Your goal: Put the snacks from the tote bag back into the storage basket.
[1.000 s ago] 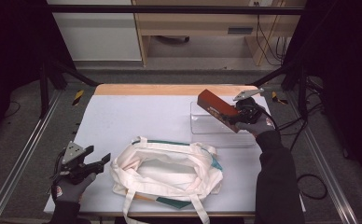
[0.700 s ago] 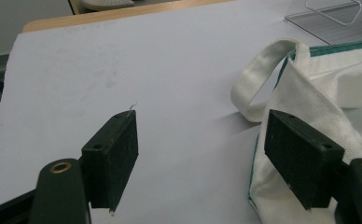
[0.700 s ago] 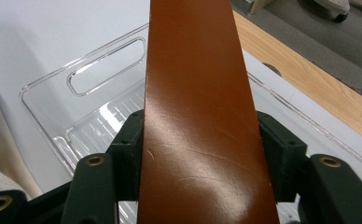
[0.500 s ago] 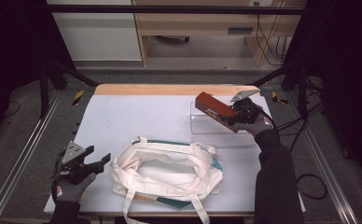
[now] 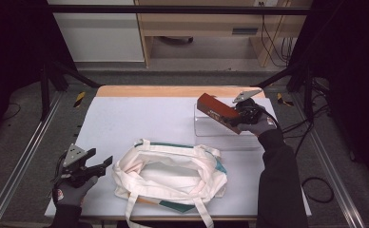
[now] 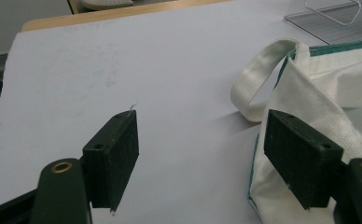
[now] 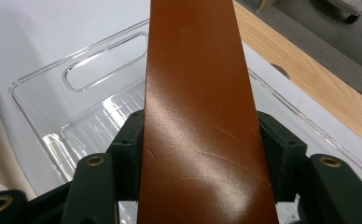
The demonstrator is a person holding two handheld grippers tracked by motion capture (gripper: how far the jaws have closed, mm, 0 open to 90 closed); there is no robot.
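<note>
A: Where is the long reddish-brown glossy box (image 5: pixel 219 113) right now?

B: Clamped in the right gripper (image 7: pixel 200 154), both black pads pressed flat on its two long sides. It hangs in the air over the clear plastic tray (image 5: pixel 206 131) at the far right of the white surface (image 5: pixel 140 118), tilted, its free end higher and pointing away from the hand toward the far left.

A: And where does it look to be headed?

B: My guess is into the cream canvas tote bag with teal trim (image 5: pixel 170 173). The bag lies nearer the person than the box and to its left, mouth open and facing up, sagging a little.

A: So the move turns on what?

B: The box's long axis runs roughly across the surface, about in line with the bag's long opening, so I judge it needs little turning, mostly a carry toward the person and down.

A: Which hand is nearer the bag?

B: The left gripper (image 6: pixel 202 158). It rests just beside the bag's left end, jaws wide apart with nothing between them; one looped canvas handle (image 6: pixel 258 79) lies just beyond its pads.

A: Anything in the way?

B: The tray's near wall sits below the box, and the bag's limp rim could fold inward. The left gripper could hold that edge open.
</note>
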